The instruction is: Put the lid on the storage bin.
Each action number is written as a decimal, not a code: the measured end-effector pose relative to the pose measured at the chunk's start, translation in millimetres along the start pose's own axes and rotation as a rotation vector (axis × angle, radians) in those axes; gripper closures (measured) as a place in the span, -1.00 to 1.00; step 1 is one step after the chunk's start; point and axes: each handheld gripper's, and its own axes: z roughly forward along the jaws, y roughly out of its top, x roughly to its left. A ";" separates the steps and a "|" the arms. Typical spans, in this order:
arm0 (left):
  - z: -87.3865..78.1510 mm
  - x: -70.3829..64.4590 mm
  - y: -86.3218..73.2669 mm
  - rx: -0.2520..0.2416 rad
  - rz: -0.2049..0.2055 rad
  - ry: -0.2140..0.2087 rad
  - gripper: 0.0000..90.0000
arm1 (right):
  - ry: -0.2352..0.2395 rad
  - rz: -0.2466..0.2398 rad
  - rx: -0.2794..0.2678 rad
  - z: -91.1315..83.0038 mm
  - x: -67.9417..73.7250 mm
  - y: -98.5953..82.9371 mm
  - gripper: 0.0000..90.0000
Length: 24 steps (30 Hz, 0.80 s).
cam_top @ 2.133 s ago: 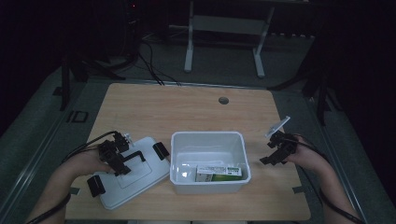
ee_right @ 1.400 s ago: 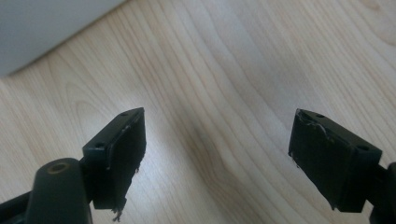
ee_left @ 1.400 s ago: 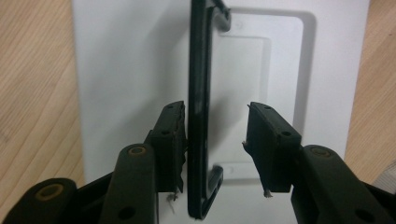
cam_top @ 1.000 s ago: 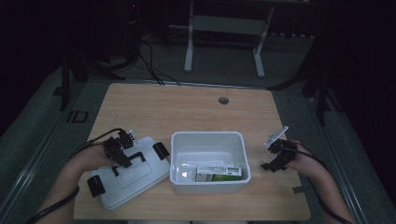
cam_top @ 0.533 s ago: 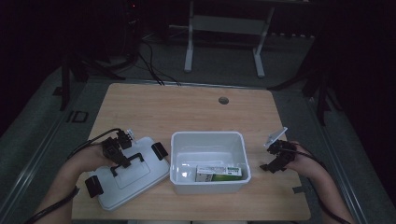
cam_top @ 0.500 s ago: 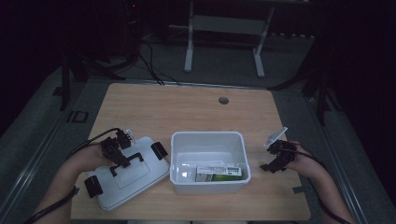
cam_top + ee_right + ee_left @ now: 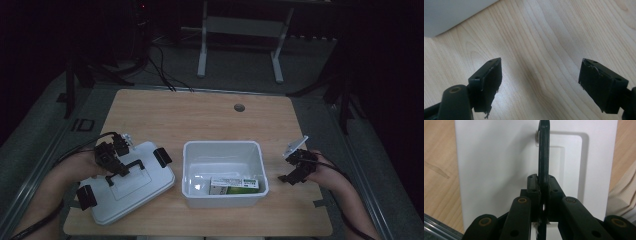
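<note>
Gripping the black handle of the white lid, clenched on it from both sides: left gripper, jaws pressed flat against the thin upright bar in the left gripper view. Beneath those jaws, the lid's pale top, with a shallow sunken panel around the handle. Lid resting on the wooden table, tilted askew, a black latch at the end just beyond the left gripper and another black latch at the end nearer the person. Just past the first latch, close beside the lid's edge, the white box, open-topped, with a green and white carton lying flat inside against its near wall.

On the far side of that box from the left gripper, well apart from the lid: right gripper, released, jaws spread wide and holding nothing. Between those jaws in the right gripper view, bare wood grain; ahead and to one side of them, a corner of the white box. Hovering low or resting on the tabletop: cannot tell which.
</note>
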 end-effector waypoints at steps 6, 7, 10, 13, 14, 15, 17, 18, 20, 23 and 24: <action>-14.2 -3.9 1.4 -0.014 0.017 0.010 0.87 | 0.002 -0.007 -0.001 -1.2 1.5 1.2 -0.59; -16.4 -4.6 1.9 -0.020 0.017 0.016 0.87 | 0.004 -0.006 -0.001 -1.2 1.6 1.1 -0.59; -23.2 -7.4 4.1 -0.023 0.026 0.015 0.87 | 0.010 -0.007 0.002 -0.2 2.3 0.5 -0.59; -30.3 -10.3 6.8 -0.017 0.046 0.018 0.87 | 0.013 -0.013 0.006 1.0 2.4 -0.4 -0.59; -33.0 -11.3 7.7 -0.016 0.050 0.022 0.87 | 0.014 -0.010 0.006 0.9 2.6 -0.7 -0.59; -36.2 -12.1 8.5 -0.021 0.053 0.026 0.87 | 0.015 -0.008 0.005 0.8 2.8 -0.7 -0.59; -41.9 -13.2 9.8 -0.029 0.060 0.023 0.87 | 0.017 -0.006 0.004 0.8 3.1 -0.8 -0.59; -46.4 -14.3 10.6 -0.038 0.067 0.022 0.87 | 0.017 -0.007 0.005 1.0 3.1 -0.8 -0.59; -53.0 -16.4 11.9 -0.049 0.086 0.028 0.87 | 0.020 -0.009 0.007 1.7 3.3 -0.5 -0.59; -61.6 -18.4 14.6 -0.052 0.094 0.038 0.87 | 0.018 -0.007 0.015 2.5 3.8 0.0 -0.59; -64.3 -19.2 15.8 -0.051 0.094 0.041 0.87 | 0.018 -0.004 0.014 2.4 4.1 0.3 -0.59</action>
